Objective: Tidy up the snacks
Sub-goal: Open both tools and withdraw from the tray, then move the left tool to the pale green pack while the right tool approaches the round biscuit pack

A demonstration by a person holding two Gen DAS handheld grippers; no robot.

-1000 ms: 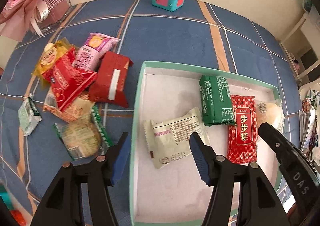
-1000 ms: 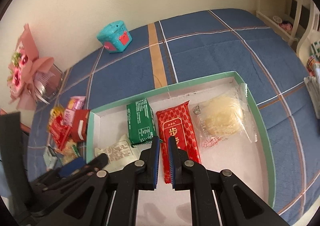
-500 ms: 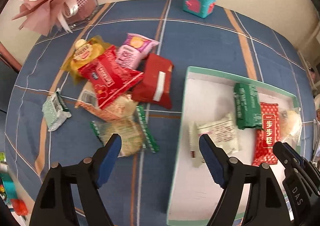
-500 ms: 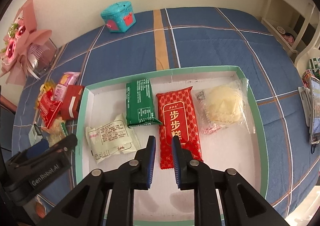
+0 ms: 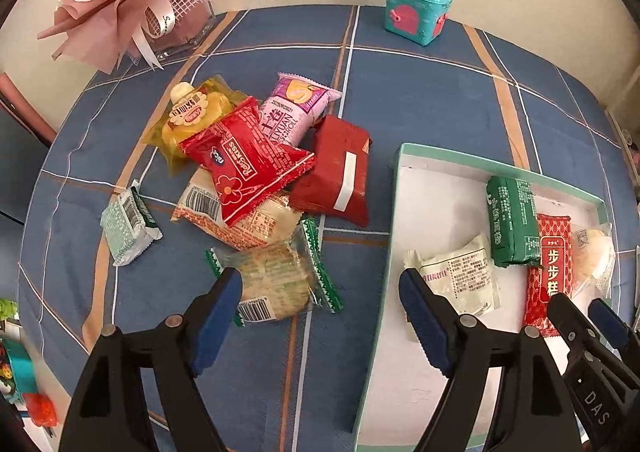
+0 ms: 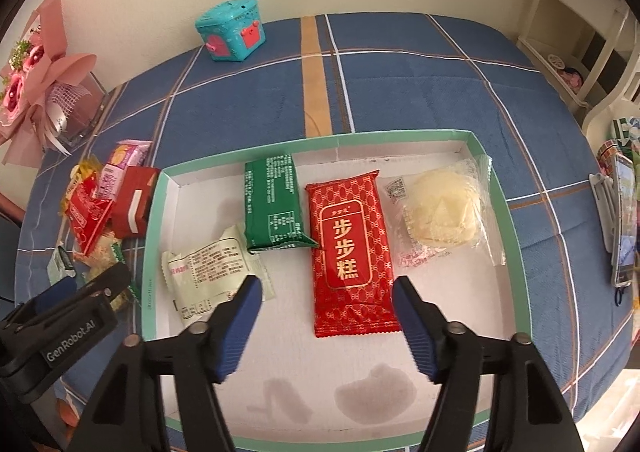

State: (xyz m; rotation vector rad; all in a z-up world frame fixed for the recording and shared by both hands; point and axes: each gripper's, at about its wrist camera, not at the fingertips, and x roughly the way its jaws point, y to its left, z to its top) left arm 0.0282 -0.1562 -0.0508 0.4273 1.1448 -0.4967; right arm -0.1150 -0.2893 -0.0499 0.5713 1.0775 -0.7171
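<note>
In the left wrist view, my left hand-held gripper [image 5: 320, 292] stands wide with nothing between its fingers; its jaws have just been opening. It hangs over the blue checked worktop [image 5: 420, 99], with one finger over the round cracker packet [image 5: 276, 284] and the other over the edge of the mint-rimmed box [image 5: 394, 211]. Behind the cracker packet lies the loose pile of snacks: a red packet with a flower [image 5: 248, 167], a dark red packet [image 5: 340, 175], a pink roll packet [image 5: 292, 111] and a yellow one [image 5: 192, 115]. A small green-white packet [image 5: 128, 228] lies apart from the pile.

In the right wrist view, my right hand-held gripper [image 6: 326, 300] is also wide and its jaws have just been opening. Between them, untouched, lies the near end of the red cake packet [image 6: 348, 252] inside the box [image 6: 154, 211]. Beside it lie the green packet [image 6: 274, 207], the white packet [image 6: 212, 272] and the clear-wrapped pale pastry [image 6: 440, 211].
</note>
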